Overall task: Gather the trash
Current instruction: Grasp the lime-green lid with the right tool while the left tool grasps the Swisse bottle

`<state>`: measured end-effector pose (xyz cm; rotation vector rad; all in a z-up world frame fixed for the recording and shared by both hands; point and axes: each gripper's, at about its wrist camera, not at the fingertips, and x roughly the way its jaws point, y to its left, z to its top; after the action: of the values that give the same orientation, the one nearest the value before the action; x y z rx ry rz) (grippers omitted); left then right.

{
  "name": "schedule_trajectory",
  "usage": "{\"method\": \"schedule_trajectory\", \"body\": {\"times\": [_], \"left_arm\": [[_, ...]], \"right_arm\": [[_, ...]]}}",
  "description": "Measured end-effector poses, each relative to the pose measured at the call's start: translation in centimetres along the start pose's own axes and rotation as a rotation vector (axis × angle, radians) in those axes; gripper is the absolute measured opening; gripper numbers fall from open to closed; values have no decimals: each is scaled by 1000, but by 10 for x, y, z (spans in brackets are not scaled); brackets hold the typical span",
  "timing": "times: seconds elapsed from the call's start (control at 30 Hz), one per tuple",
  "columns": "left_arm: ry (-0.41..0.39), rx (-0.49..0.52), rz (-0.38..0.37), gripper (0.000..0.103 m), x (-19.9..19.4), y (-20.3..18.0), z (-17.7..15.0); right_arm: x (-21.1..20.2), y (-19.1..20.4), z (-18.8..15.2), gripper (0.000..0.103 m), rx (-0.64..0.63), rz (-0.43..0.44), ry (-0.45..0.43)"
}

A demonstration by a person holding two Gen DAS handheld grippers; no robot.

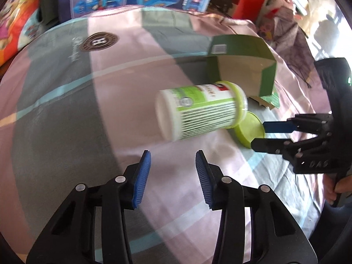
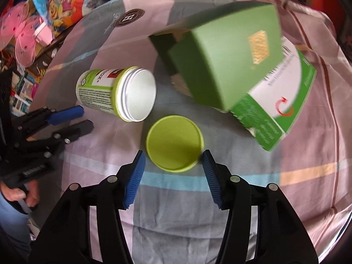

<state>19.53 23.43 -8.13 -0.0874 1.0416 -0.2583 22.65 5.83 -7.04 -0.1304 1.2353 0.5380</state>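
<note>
Trash scattered across a pink, grey and pale-blue patterned cloth (image 2: 308, 176). White tub (image 2: 116, 93) with green label lying on its side, open threaded mouth turned toward the right wrist camera, blurred in the left wrist view (image 1: 199, 111). Lime-green lid (image 2: 175, 143) flat on the cloth, just beside the tub's mouth, partly tucked behind the tub when seen from the left (image 1: 249, 132).

Right gripper (image 2: 173, 160) angled down over the lid, blue ribbed pads apart, one either side of the lid's near edge; pads close to the rim but whether touching it, not clear. Nothing clamped. Same gripper seen from the left wrist camera (image 1: 258, 135) with fingertips at the lid, a hand (image 1: 336, 187) on its handle.

Left gripper (image 1: 172, 160) parted too, empty, pointed down at bare cloth short of the tub's base; seen from the right (image 2: 84, 118) lying just beside the tub's wall, apart from it, fingers of a hand (image 2: 17, 194) wrapped on the grip.

Green cardboard box (image 2: 226, 52) blurred, tilted above the cloth beyond the lid, gold emblem on one face; open end with barcode facing the left camera (image 1: 239, 66). Green-and-white carton (image 2: 279, 101) with red arrow mark partly beneath it, torn along one edge.

Bright children's packaging (image 2: 63, 2) and pink gauzy wings (image 2: 19, 37) crowded beyond the cloth's far edge.
</note>
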Motion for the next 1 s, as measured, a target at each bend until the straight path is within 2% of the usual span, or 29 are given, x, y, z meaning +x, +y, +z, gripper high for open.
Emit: {"method": "schedule_trajectory", "body": {"times": [0.03,0.1,0.13,0.23,0.3,0.37,0.6,0.8,0.83,0.9,1.0], "left_arm": [[1,-5,11,44,-2,4,0],[4,-7,23,56,-3,7,0],[5,-5,27,58,-4,8,0],[8,39,48,67,-6,6,5],[6,87,59,81,-7,3,12],[6,156,54,87,-7,-3,23],[42,350,-16,91,7,-28,55],[131,459,-26,91,32,-49,49],[137,461,-32,90,33,-51,46],[143,443,-53,81,32,-54,41],[162,404,-90,78,32,-61,34]], "right_arm": [[1,4,0,57,-15,-13,-12],[3,12,0,52,-60,-69,-30],[4,14,0,50,-78,-102,-36],[2,10,-1,50,-86,-97,-19],[0,-1,0,50,-58,-87,-5],[-4,-16,1,50,-15,-77,9],[-16,-56,-5,50,106,-53,22],[-24,-78,-16,50,170,-28,26],[-25,-80,-17,50,177,-26,25],[-27,-85,-19,50,188,-21,21],[-31,-88,-22,50,193,-13,20]]}}
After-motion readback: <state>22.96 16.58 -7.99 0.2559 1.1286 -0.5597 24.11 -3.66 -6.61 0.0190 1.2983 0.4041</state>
